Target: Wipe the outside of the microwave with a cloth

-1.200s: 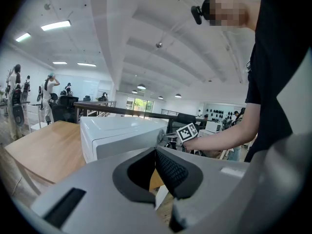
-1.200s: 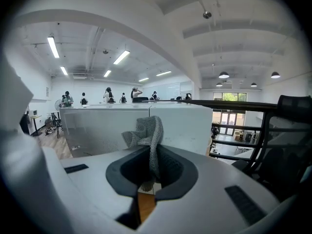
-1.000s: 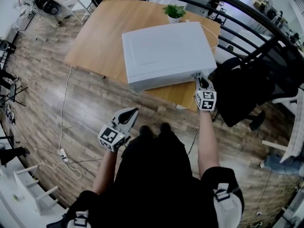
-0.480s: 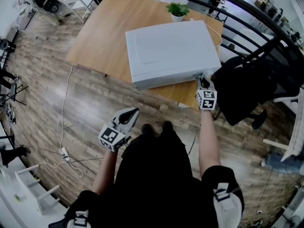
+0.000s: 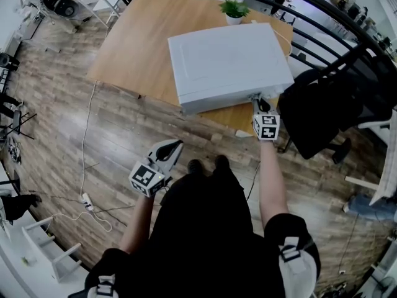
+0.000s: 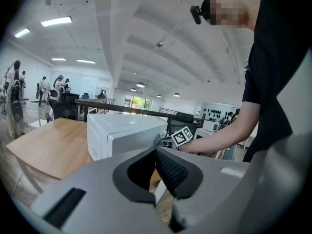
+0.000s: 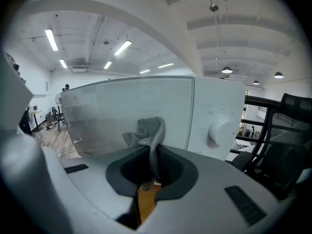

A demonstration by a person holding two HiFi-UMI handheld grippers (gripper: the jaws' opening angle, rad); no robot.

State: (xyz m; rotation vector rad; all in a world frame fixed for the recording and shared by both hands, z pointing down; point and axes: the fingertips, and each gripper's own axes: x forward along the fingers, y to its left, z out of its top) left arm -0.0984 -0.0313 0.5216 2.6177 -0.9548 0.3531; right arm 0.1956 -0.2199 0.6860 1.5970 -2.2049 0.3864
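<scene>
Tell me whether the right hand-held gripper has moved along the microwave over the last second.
Yes. The right hand-held gripper, shut on the cloth, has slid slightly left along the front of the microwave.

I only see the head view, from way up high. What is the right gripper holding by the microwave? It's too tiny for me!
Observer: A grey cloth, pinched between the fingers of the right gripper.
Operator: Is the cloth touching the microwave?
Observer: It looks bunched against the front of the microwave, on the door, left of the round knob.
Operator: And the left gripper?
Observer: The left gripper has its fingers together with nothing between them. It is held apart from the microwave.
</scene>
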